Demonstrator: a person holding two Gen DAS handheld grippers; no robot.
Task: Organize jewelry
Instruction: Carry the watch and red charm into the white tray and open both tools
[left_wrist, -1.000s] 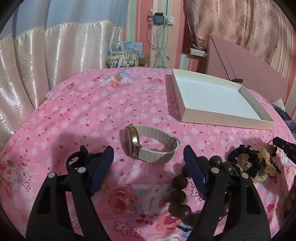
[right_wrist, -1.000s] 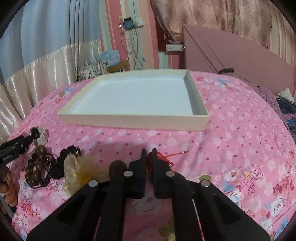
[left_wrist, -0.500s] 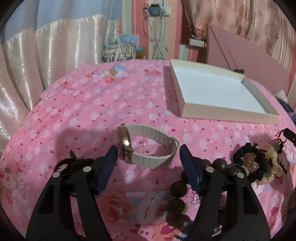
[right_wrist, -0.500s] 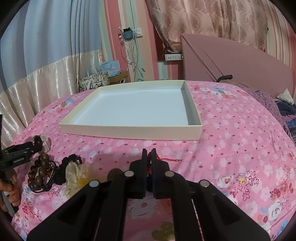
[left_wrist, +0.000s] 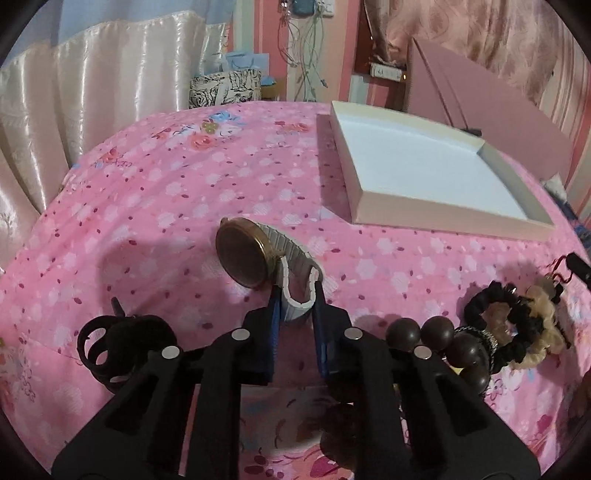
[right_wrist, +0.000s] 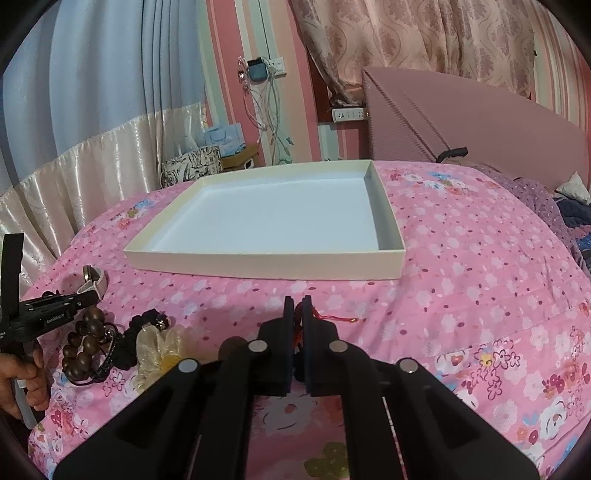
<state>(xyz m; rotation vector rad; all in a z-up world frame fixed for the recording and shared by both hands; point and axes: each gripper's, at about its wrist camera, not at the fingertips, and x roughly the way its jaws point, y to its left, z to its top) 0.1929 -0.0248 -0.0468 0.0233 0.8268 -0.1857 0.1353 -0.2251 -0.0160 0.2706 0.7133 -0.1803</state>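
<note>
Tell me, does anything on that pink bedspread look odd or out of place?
Yes: the white tray holds nothing, while the jewelry lies loose on the bedspread. The watch stands on edge, its pale strap squashed between the left tongs.

My right gripper (right_wrist: 298, 308) is closed on a thin red cord bracelet (right_wrist: 334, 318), whose loose end trails to the right on the pink floral bedspread (right_wrist: 461, 295). Landmark: the shallow cream cardboard tray (right_wrist: 266, 264), directly beyond my fingertips and apart from them. Near the tray's near-left corner, my left gripper (right_wrist: 86, 293) clamps the white strap of a round watch (right_wrist: 94, 278). Below the watch lie a dark wooden bead bracelet (right_wrist: 86, 341), a black scrunchie (right_wrist: 142, 323) and a pale yellow scrunchie (right_wrist: 162, 347), bunched together.
</note>
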